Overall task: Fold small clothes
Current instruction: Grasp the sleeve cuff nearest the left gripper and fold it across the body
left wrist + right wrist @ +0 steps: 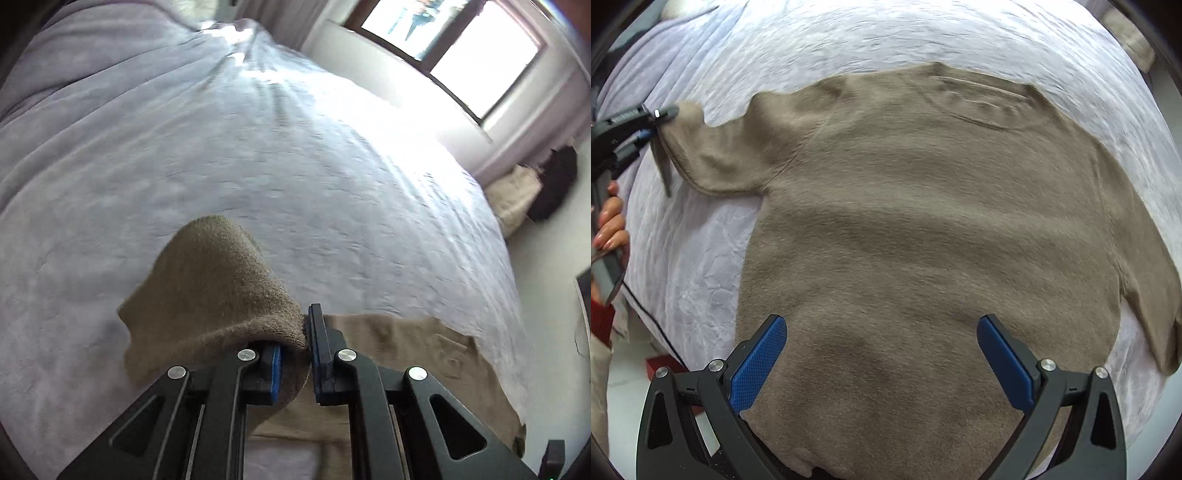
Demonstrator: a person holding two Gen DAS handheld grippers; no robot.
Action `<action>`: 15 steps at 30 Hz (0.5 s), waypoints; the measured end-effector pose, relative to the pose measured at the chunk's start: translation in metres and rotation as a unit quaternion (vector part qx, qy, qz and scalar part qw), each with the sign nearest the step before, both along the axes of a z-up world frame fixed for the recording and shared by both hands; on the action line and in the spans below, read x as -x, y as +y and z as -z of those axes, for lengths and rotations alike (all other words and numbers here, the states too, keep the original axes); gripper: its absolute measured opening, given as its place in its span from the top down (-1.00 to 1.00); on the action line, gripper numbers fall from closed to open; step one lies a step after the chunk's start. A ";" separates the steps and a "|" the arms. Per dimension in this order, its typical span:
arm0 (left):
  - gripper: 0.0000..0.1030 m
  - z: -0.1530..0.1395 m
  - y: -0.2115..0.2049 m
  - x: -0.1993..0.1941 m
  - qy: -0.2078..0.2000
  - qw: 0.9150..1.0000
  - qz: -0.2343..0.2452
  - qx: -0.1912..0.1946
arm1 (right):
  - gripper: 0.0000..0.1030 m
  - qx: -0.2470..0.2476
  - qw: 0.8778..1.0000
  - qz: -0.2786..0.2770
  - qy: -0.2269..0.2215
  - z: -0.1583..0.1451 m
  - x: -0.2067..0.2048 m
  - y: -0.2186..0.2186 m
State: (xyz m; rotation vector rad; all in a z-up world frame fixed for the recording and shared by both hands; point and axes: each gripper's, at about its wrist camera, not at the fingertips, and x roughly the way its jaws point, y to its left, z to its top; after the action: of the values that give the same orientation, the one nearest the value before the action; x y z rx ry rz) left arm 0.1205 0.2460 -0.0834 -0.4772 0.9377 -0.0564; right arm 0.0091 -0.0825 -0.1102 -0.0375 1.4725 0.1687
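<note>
Pinching the sleeve (713, 155) at nine o'clock, left claw (308, 332) is clamped tight. Right claw (882, 363) gapes empty above the sweater (923, 240) on the bed (701, 258).

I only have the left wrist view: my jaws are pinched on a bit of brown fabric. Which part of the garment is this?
Observer: The cuff of one short sleeve of the brown sweater; the left gripper holds it by the tip.
Operator: Is the rest of the sweater lying flat?
Observer: Yes, the body is spread on the bedcover, neckline at the far side.
Operator: What is the right gripper doing?
Observer: The right gripper is open above the lower part of the body, gripping nothing.
Operator: And the other sleeve?
Observer: The other sleeve lies loose on the opposite side, not folded in.
</note>
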 end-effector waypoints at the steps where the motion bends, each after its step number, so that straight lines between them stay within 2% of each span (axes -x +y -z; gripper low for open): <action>1: 0.74 -0.007 -0.017 0.000 -0.010 1.000 0.027 0.005 | -1.00 0.001 1.000 0.010 -0.004 -0.002 0.001 -0.008; 4: 0.74 -0.015 -0.101 -0.012 -0.023 0.993 0.115 0.017 | -1.00 0.007 0.999 0.039 -0.015 -0.006 0.006 -0.034; 5: 0.74 -0.009 -0.137 -0.017 -0.016 0.989 0.148 0.014 | -1.00 0.010 0.998 0.051 -0.017 -0.006 0.008 -0.045; 7: 0.74 0.006 -0.179 -0.016 0.004 0.982 0.190 0.007 | -1.00 0.012 0.997 0.076 -0.017 -0.006 0.010 -0.065; 9: 0.74 0.027 -0.222 -0.011 0.031 0.974 0.225 -0.020 | -1.00 0.012 0.994 0.110 -0.012 -0.003 0.016 -0.089; 12: 0.74 0.055 -0.253 0.007 0.080 0.961 0.250 -0.083 | -1.00 0.014 0.990 0.143 -0.008 0.002 0.024 -0.117; 14: 0.73 0.064 -0.249 0.021 0.098 0.958 0.251 -0.095 | -1.00 0.021 0.989 0.149 -0.007 0.003 0.026 -0.129; 15: 0.58 0.063 -0.244 0.025 0.100 0.958 0.250 -0.098 | -1.00 0.024 0.989 0.148 -0.009 0.003 0.025 -0.130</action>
State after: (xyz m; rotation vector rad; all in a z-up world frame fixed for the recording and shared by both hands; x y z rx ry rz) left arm 0.0956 0.0015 -0.1463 -0.0530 1.2335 -0.3758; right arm -0.0164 -0.2128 -0.1132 0.1395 1.4458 -0.1080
